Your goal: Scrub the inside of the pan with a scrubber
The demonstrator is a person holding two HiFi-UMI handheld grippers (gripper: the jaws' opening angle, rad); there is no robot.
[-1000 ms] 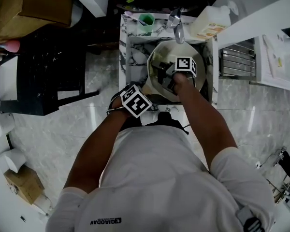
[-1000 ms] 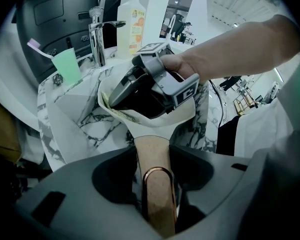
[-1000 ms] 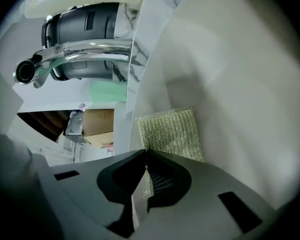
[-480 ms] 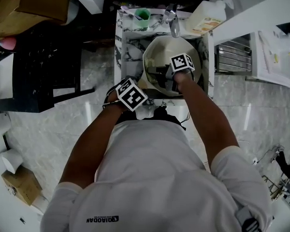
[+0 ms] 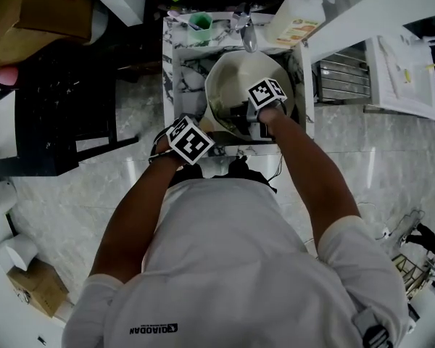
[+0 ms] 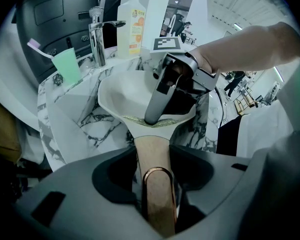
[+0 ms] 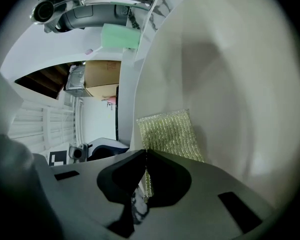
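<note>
Room: pale marbled floor [image 5: 80,209] seen from above, with a brown cardboard box [image 5: 36,9] at the far left.
Sink: white marble with grey veins [image 5: 175,71]; it holds the pan.
Cup: green [image 6: 67,71], on the sink's back edge at the left, with a toothbrush [image 6: 36,45] standing in it.
Left gripper: [image 6: 155,184] at the sink's near edge; its grey fingers [image 6: 80,194] are closed on the pan's handle.
Handle: tan [image 6: 151,156], with a copper-coloured loop at its end, pointing toward the person.
Pan: [image 6: 125,91] cream-white inside and smooth, tilted in the sink below the tap.
Scrubber: yellow-green glittery mesh pad [image 7: 172,134], lying flat against the pan's inner wall.
Right gripper: [image 7: 146,156] down inside the pan; its fingers [image 7: 215,189] are nearly together, pinching the scrubber's lower edge.
Tap: chrome [image 6: 96,39], behind the pan.
Bottle: pale plastic pump bottle [image 6: 131,19] right of the tap; orange label, print too small to read.
Writing: "QIAODAN" on the person's white shirt [image 5: 158,330]; black-and-white square markers on both grippers' cubes.
</note>
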